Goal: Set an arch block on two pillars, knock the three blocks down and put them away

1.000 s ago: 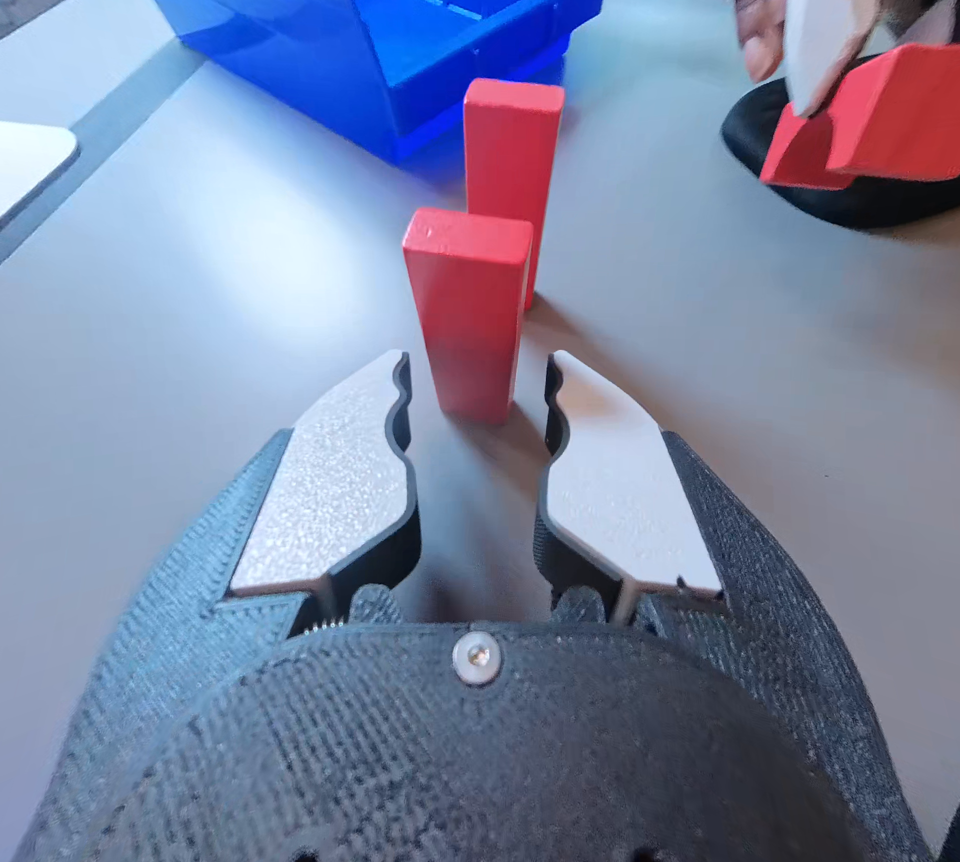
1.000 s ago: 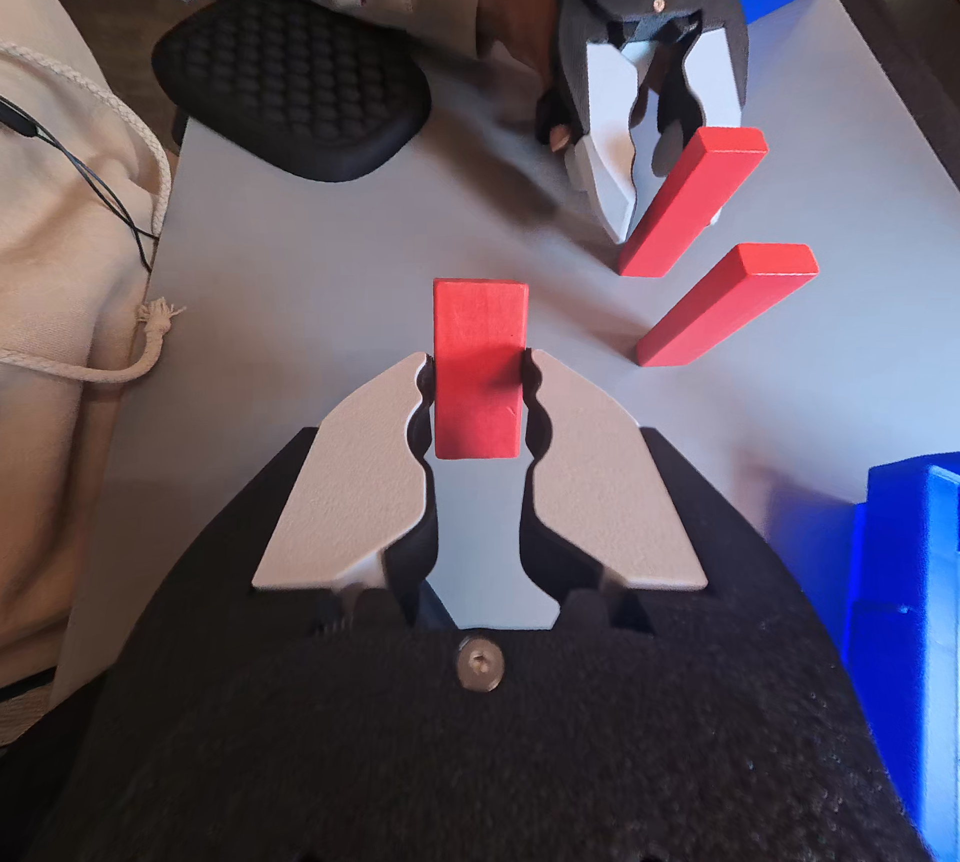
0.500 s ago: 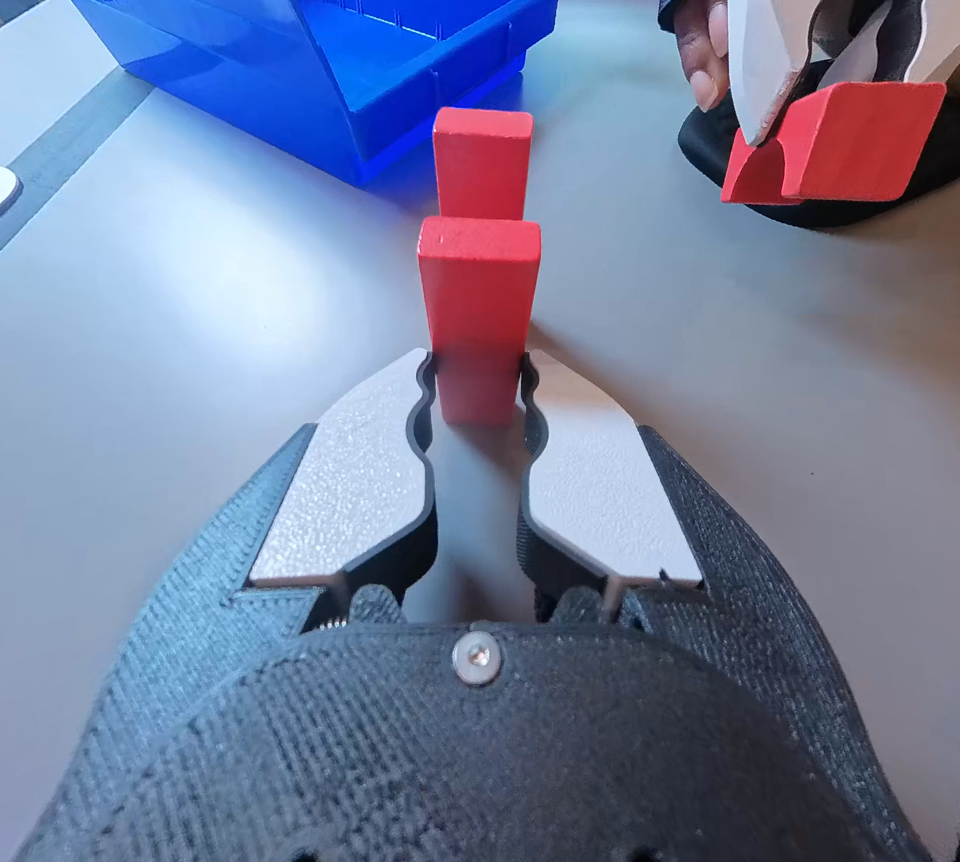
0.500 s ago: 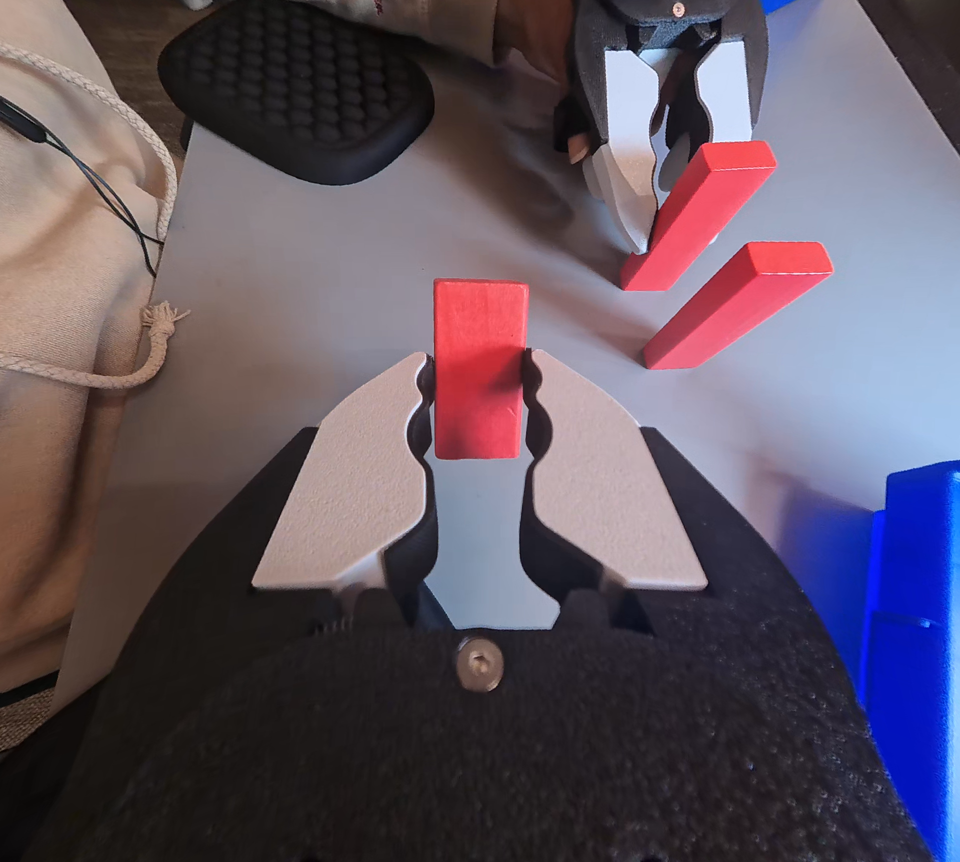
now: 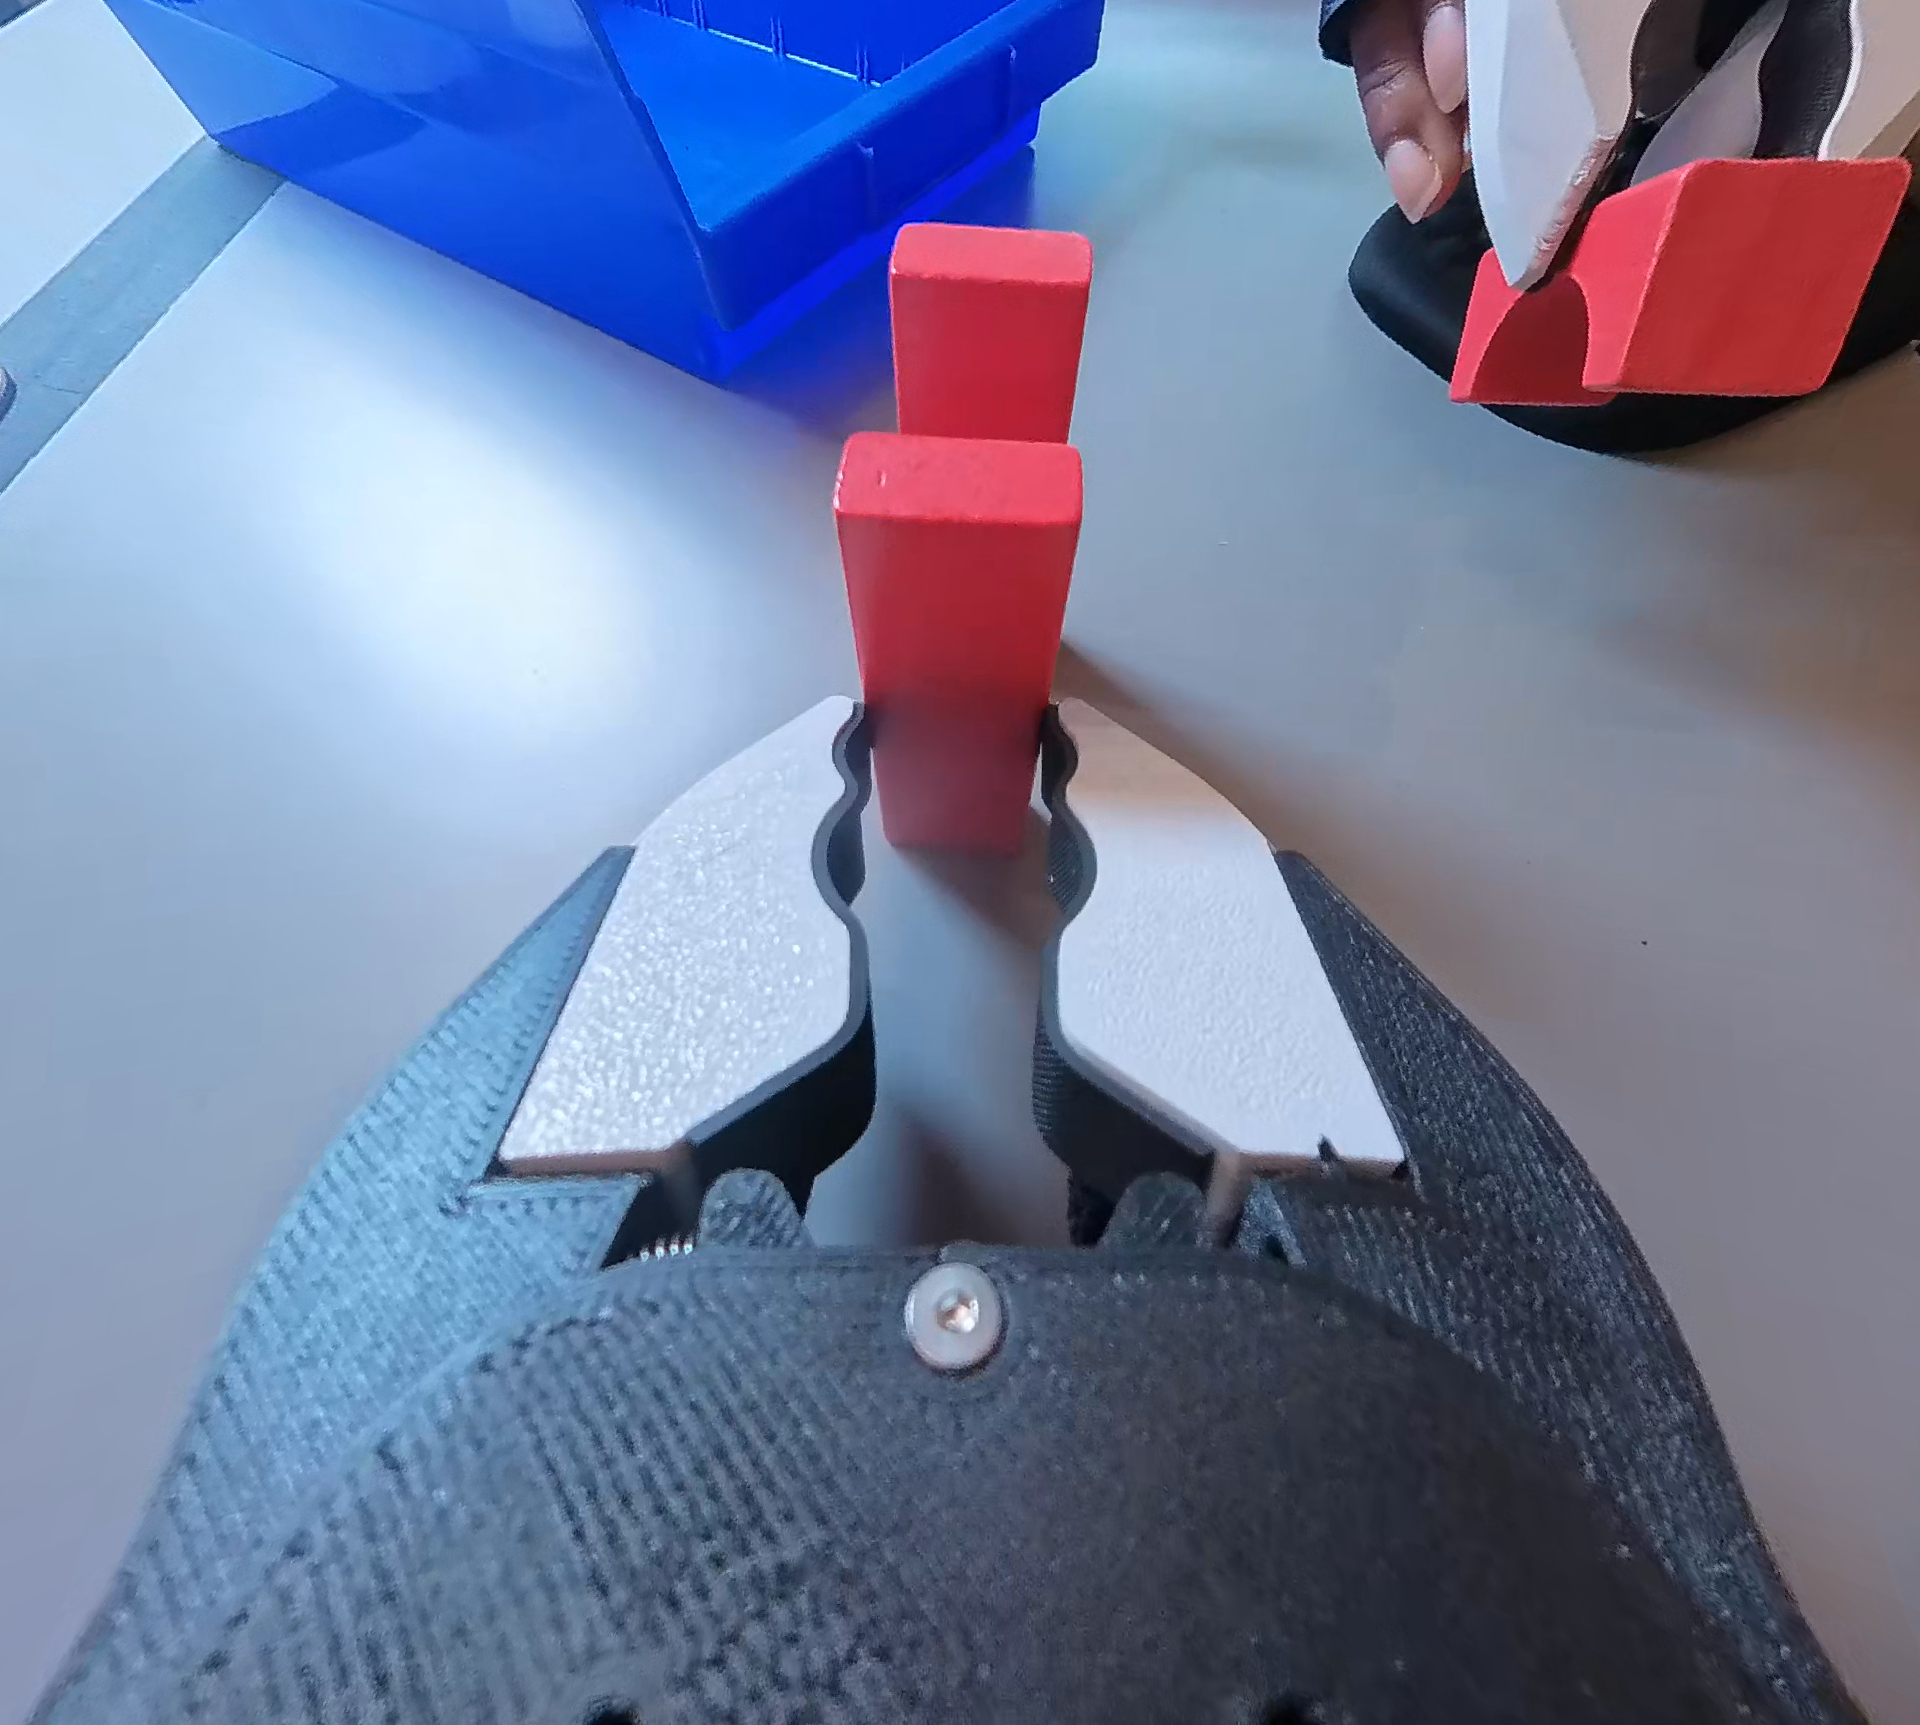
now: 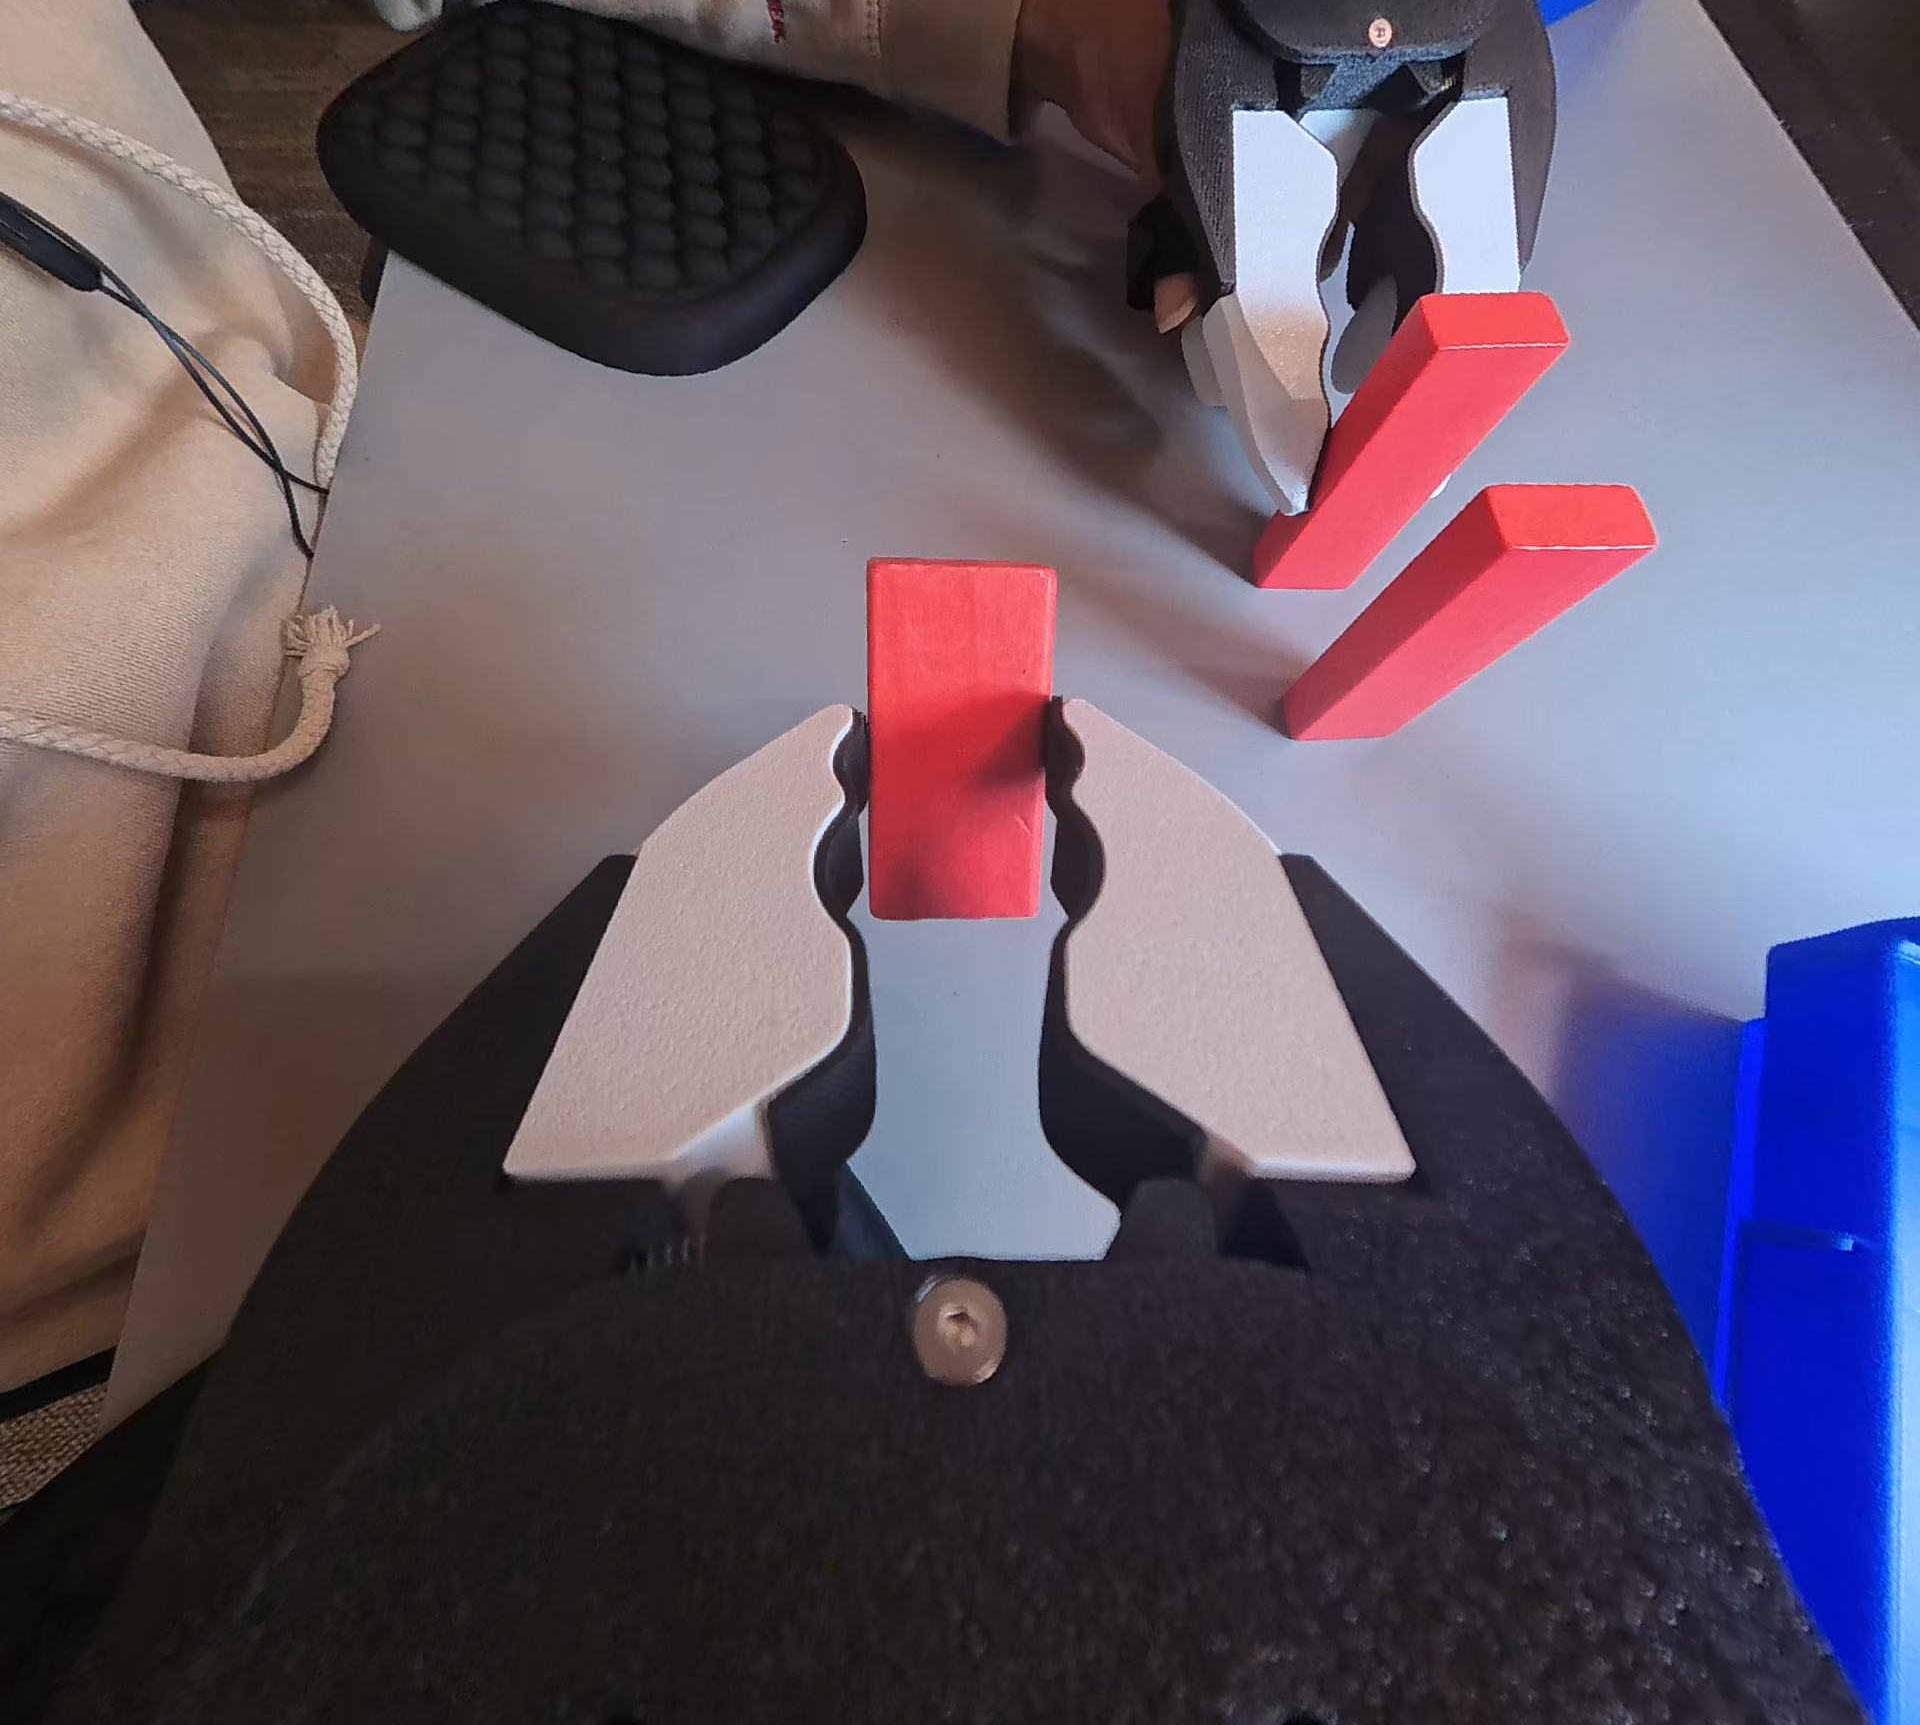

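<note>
Left gripper (image 5: 954,719) clamping base of near pillar (image 5: 956,595), steadying it beside far pillar (image 5: 987,345) — both standing on table (image 5: 364,636). Right gripper (image 6: 954,719) clamping arch block (image 6: 954,740), holding it clear. Building step under way; next — carrying arch over both tops, lowering level.

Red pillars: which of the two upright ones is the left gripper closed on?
The near pillar, whose base sits between the left gripper fingers. The far pillar, toward the blue bin, stands free; the right gripper holds the arch block.
</note>
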Tool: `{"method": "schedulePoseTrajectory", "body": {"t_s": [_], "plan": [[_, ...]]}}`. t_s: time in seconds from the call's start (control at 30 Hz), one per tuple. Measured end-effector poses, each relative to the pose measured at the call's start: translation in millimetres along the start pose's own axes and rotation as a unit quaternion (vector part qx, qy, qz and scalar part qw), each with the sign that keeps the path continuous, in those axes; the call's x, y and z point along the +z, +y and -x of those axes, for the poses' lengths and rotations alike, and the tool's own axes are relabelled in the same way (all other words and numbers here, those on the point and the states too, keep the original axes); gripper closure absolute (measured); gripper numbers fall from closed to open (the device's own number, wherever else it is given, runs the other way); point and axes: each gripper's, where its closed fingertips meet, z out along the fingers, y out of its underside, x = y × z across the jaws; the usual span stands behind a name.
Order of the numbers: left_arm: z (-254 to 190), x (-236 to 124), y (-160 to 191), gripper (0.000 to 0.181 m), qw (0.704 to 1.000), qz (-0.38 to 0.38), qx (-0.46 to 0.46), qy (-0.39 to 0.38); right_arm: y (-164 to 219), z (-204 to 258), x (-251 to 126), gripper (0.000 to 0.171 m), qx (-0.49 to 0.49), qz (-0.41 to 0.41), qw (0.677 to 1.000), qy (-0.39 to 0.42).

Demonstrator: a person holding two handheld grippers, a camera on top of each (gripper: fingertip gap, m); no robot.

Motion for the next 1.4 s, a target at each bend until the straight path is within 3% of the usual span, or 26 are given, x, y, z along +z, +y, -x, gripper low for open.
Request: {"method": "schedulePoseTrajectory", "body": {"t_s": [0.53, 0.77, 1.2, 1.4], "plan": [[1.0, -0.5, 1.1, 0.145, 1.0, 0.003, 0.008, -0.007, -1.2, -7.1, -1.7, 0.139, 0.007, 0.002, 1.0, 0.016], [1.4, -0.6, 1.8, 0.146, 1.0, 0.007, 0.011, -0.011, -26.6, -30.4, -13.4, 0.139, -0.001, -0.001, 0.998, 0.069], [-0.4, 0.0, 1.7, 0.149, 1.0, 0.006, 0.017, -0.003, -58.5, -67.6, -13.8, 0.139, -0.04, 0.053, 0.993, 0.095], [-0.4, -3.7, -3.1, 0.136, 1.0, -0.003, 0.009, -0.005, -67.0, -95.2, -2.7, 0.139, -0.041, 0.128, 0.988, 0.082]]}}
